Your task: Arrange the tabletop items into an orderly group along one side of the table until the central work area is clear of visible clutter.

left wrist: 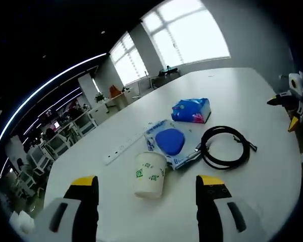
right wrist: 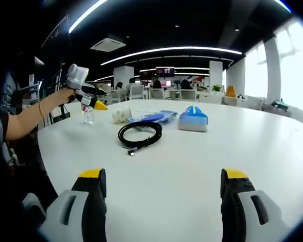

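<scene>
A white paper cup (left wrist: 150, 174) with green print stands just beyond my open left gripper (left wrist: 146, 181). Behind it lie a clear packet with a blue oval item (left wrist: 169, 142), a blue tissue pack (left wrist: 192, 110) and a coiled black cable (left wrist: 224, 146). A white power strip (left wrist: 122, 148) lies to the left. In the right gripper view my right gripper (right wrist: 162, 176) is open over bare white table (right wrist: 202, 166), short of the cable (right wrist: 140, 133), tissue pack (right wrist: 193, 119), packet (right wrist: 154, 117) and cup (right wrist: 121, 115). A hand holds the left gripper (right wrist: 91, 98) above the table's left side.
A small clear water bottle (right wrist: 88, 115) stands under the left gripper near the table's edge. The right gripper (left wrist: 292, 108) shows at the far right of the left gripper view. Office desks, chairs and people fill the room behind, with windows at the right.
</scene>
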The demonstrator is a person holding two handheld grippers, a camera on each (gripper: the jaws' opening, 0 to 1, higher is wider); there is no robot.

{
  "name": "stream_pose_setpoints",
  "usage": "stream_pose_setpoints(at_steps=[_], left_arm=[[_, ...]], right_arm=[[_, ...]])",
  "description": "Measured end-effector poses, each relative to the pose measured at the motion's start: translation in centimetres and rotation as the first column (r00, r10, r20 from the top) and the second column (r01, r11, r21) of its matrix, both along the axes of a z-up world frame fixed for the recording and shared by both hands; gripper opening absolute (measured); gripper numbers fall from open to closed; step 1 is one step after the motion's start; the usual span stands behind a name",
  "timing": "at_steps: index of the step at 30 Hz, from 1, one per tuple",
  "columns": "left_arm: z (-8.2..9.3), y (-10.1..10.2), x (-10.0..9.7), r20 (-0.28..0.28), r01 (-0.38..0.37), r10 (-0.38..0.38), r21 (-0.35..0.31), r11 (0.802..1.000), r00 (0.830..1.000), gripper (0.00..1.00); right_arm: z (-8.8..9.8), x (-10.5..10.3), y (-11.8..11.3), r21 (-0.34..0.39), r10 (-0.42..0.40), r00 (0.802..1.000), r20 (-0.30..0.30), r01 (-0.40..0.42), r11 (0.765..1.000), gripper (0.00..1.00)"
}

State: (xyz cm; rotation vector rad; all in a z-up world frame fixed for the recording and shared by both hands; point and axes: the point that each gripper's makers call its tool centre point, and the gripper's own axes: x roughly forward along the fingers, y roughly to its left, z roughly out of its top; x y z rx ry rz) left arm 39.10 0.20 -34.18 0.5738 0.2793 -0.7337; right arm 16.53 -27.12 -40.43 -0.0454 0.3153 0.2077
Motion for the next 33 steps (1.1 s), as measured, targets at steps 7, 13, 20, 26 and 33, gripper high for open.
stream_pose_setpoints(at_steps=[7,13,20,26,33], left_arm=[[-0.3,-0.4,0.9,-0.020,-0.002,0.002,0.022,1.000,1.000,0.77],[-0.5,-0.9,1.1,-0.028,0.003,-0.003,0.017,1.000,1.000,0.76],[-0.9,-1.4,1.7,-0.033,0.018,-0.015,0.089,0.996,0.999,0.74],[-1.2,-1.7,2.6,-0.053,0.028,-0.022,0.129,0.991,0.998,0.72],[-1.9,-2.2,3.0,-0.078,0.047,-0.034,0.161,0.986,0.996,0.71]], right_arm=[[0.0,0.0,0.1,-0.002,0.000,1.000,0.001,0.000,1.000,0.91],[0.1,0.0,0.0,-0.003,-0.001,1.000,0.002,0.001,1.000,0.91],[0.0,0.0,0.0,0.000,-0.003,1.000,0.000,0.003,1.000,0.91],[-0.2,-0.1,-0.1,0.009,-0.008,1.000,-0.002,0.008,1.000,0.91],[-0.4,-0.1,-0.1,0.006,-0.006,1.000,-0.010,0.006,1.000,0.91]])
